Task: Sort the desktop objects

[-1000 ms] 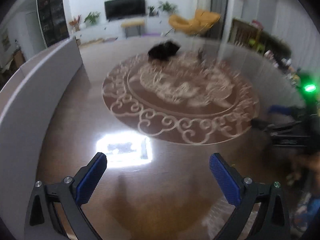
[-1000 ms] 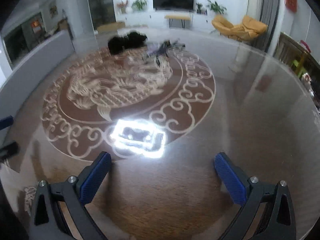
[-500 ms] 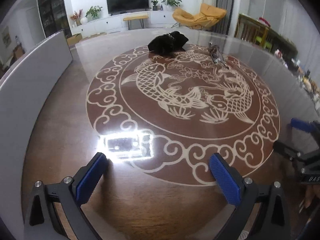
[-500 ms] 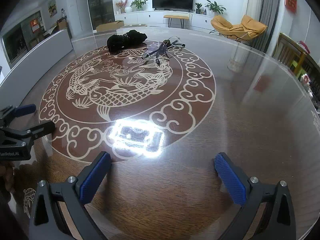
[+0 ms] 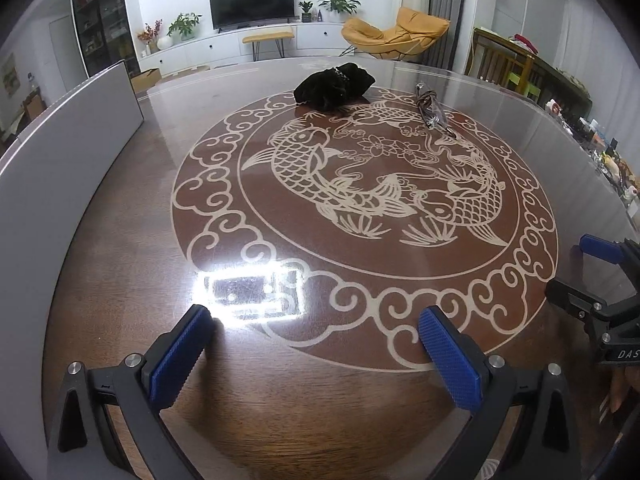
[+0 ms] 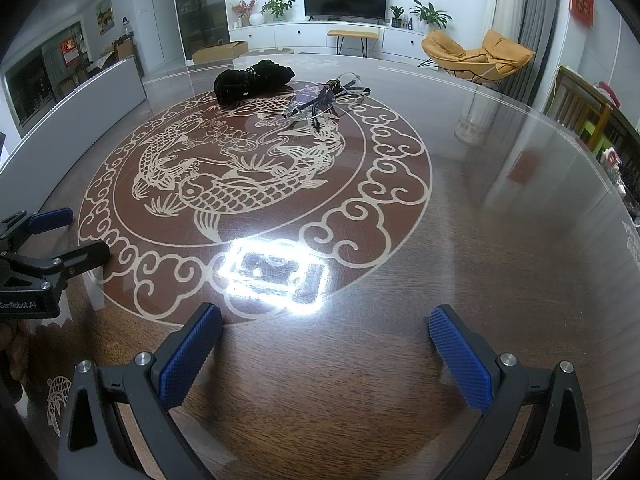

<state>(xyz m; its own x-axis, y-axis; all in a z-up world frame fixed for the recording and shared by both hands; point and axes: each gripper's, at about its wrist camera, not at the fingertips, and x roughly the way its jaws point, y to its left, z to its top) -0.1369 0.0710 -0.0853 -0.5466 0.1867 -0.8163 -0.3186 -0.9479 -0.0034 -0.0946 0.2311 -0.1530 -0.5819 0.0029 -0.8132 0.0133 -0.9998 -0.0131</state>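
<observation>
scene: a round dark wooden tabletop point(image 5: 120, 264) under glass, inlaid with a pale carp design.
objects: a crumpled black cloth pouch point(image 5: 334, 86) and a pair of clear-framed glasses point(image 6: 326, 98) lie near each other at the far side of the tabletop, well apart from both grippers.
left gripper point(image 5: 316, 354): jaws spread wide, holding nothing, low over the near edge.
right gripper point(image 6: 326, 350): jaws spread wide, also empty.
change: a second ago both views were blurred and swinging; now they are sharp and level, aimed at the objects.
meaning: sorting looks barely begun; a reach across probably comes next.
</observation>
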